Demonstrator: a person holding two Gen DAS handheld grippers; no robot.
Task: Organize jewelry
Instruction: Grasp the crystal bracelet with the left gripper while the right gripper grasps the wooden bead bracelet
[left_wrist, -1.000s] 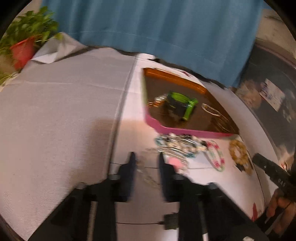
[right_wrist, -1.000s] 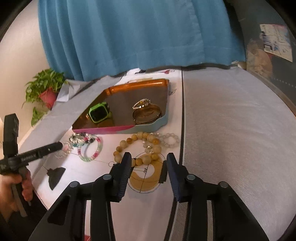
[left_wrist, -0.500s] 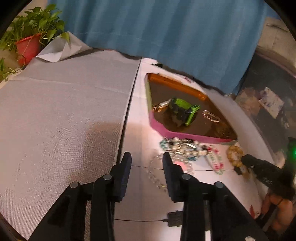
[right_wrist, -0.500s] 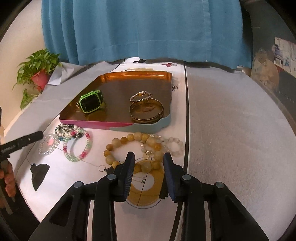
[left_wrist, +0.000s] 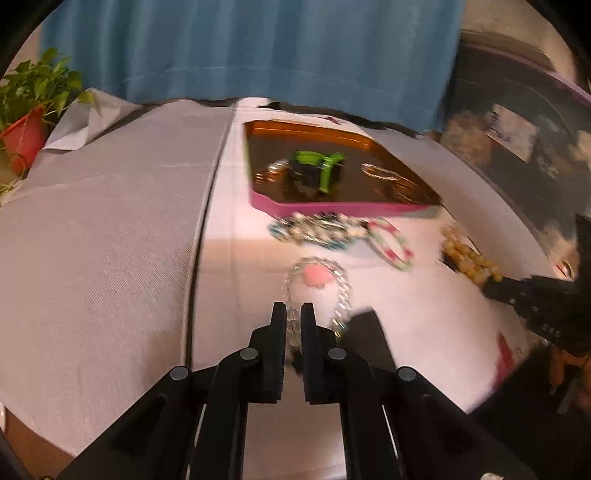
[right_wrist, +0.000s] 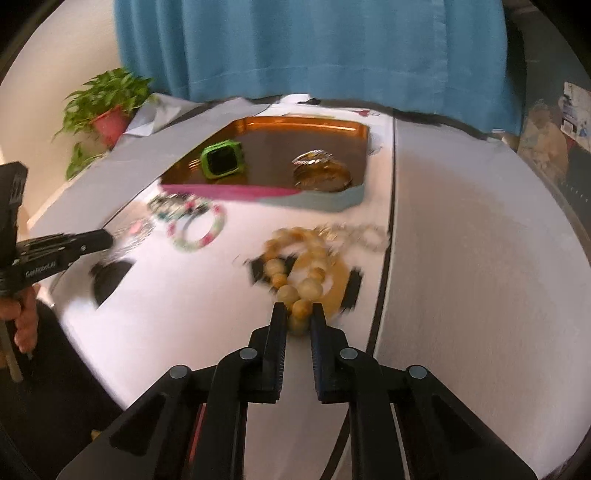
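Note:
My left gripper (left_wrist: 293, 314) is closing tight on the near end of a clear bead bracelet (left_wrist: 343, 291) with a pink charm, lying on the white sheet. In the right wrist view my right gripper (right_wrist: 299, 314) is closing too. Its pads press on a bead of the yellow bead bracelet (right_wrist: 310, 288). Behind both stands the copper tray (right_wrist: 314, 201) with a pink and teal wall. It holds a green watch (right_wrist: 223, 164) and gold bangles (right_wrist: 321, 173).
A pile of beaded bracelets (left_wrist: 317, 229) and a pink-green bracelet (right_wrist: 199, 229) lie before the tray. Another clear bracelet (right_wrist: 354, 232) sits beyond the yellow one. Grey cloth (left_wrist: 103, 240) flanks the sheet. A potted plant (right_wrist: 107, 107) and a blue curtain (right_wrist: 314, 48) stand behind.
Both grippers moved forward and narrowed from open. The left one now pinches the clear bracelet, the right one the yellow beads.

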